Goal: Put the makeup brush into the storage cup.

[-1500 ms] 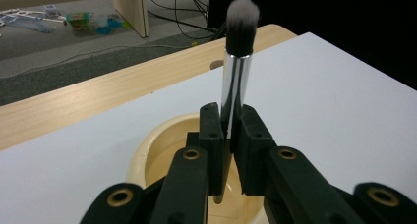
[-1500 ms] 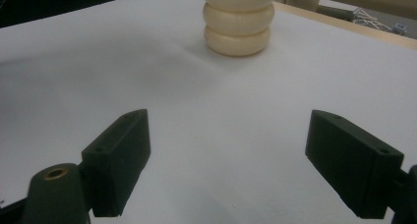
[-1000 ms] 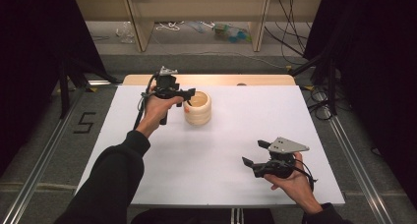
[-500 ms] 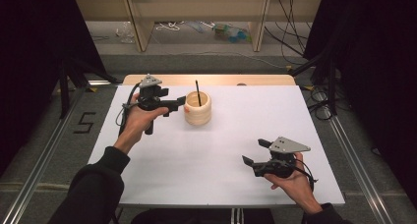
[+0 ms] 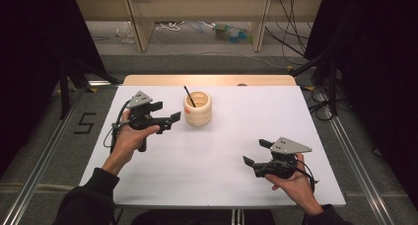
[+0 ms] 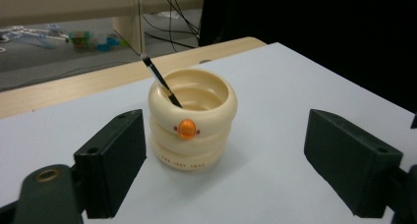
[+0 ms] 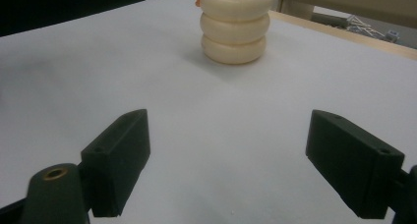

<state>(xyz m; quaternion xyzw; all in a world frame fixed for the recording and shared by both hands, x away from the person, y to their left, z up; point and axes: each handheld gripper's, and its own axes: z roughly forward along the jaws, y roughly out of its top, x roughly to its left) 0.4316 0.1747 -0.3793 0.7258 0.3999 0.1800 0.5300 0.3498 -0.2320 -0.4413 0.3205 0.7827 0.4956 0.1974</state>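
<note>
Where it enters the cream cup, black stick's lower end hidden

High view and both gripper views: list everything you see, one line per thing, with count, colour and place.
Pen holder: one, cream, ribbed, orange knob on its side, at the far middle of the sheet.
Pen: one, black, leaning inside the pen holder.
Sheet: one, white, covering the table.
Table edge: one, light wood, beyond the sheet.
Shelf legs: two, pale wood, on the floor behind.
Cables: several, dark, on the floor at the far right.
Left gripper: one, black, open, empty, just left of the pen holder.
Right gripper: one, black, open, empty, at the near right.
</note>
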